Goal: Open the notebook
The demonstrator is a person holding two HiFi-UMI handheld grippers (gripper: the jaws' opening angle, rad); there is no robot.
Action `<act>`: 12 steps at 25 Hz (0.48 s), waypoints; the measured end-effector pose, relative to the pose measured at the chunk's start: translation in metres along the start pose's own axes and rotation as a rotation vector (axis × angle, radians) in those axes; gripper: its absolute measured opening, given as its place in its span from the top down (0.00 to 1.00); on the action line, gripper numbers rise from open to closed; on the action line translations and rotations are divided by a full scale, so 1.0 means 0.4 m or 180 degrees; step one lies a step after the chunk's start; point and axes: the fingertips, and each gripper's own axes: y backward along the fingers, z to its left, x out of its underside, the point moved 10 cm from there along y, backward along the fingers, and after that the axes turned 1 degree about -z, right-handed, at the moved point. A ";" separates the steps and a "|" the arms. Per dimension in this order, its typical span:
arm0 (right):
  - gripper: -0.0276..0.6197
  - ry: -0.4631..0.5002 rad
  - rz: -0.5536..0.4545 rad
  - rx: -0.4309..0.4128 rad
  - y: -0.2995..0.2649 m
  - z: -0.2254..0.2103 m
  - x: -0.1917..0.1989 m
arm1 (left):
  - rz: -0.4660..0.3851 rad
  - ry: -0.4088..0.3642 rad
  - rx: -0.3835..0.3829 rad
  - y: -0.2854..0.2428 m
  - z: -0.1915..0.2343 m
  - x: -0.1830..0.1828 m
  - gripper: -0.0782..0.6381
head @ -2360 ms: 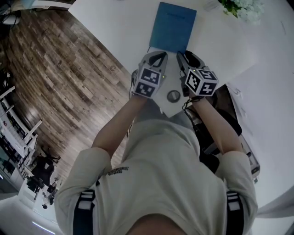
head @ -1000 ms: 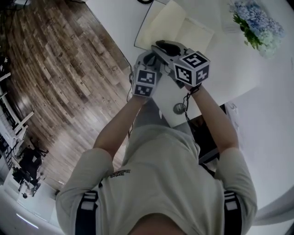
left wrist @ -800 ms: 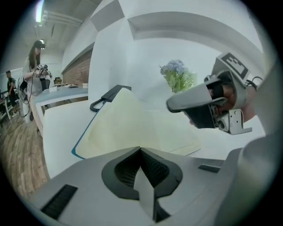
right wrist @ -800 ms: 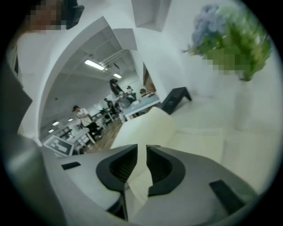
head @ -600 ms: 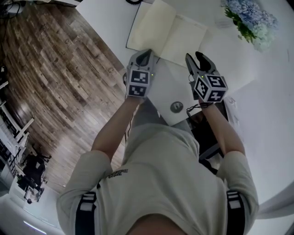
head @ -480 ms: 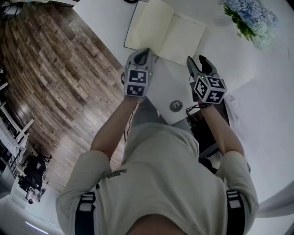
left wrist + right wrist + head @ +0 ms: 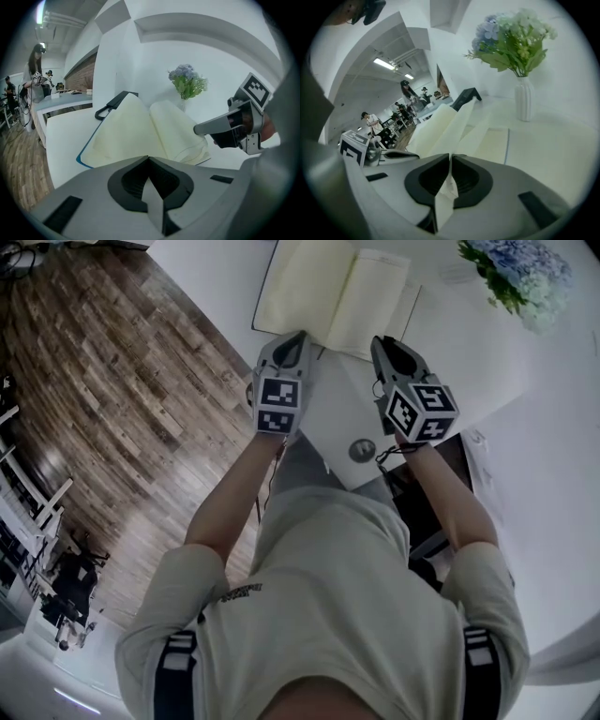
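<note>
- A pale beige short-sleeved shirt (image 7: 356, 596) is worn; a small dark print (image 7: 242, 590) is seen on its chest.
- Black shoulder straps (image 7: 173, 667) with pale bands are fitted.
- Grey shells and black-and-white marker cubes (image 7: 277, 405) are carried by the left gripper (image 7: 300, 336) and right gripper (image 7: 379, 339).
- A dark cable (image 7: 382, 457) is hung below the right gripper, whose fingers (image 7: 511, 187) are closing with nothing between.

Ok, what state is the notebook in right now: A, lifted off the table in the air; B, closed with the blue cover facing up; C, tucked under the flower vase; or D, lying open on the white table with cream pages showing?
D: the notebook lies spread open on the table, cream pages facing up, well apart from the flowers.
</note>
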 end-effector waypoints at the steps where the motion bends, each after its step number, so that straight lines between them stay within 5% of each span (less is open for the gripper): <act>1: 0.92 0.0059 -0.0070 -0.0118 -0.008 0.018 -0.018 | -0.0017 -0.0010 0.0005 0.005 -0.001 -0.002 0.89; 7: 0.92 0.0731 -0.0173 -0.0937 -0.123 0.167 -0.111 | -0.0076 -0.0100 0.0008 0.033 0.005 0.005 0.89; 12: 0.87 0.0615 0.0231 -0.1369 -0.256 0.208 -0.093 | -0.0101 -0.0116 0.0020 0.044 0.015 0.022 0.89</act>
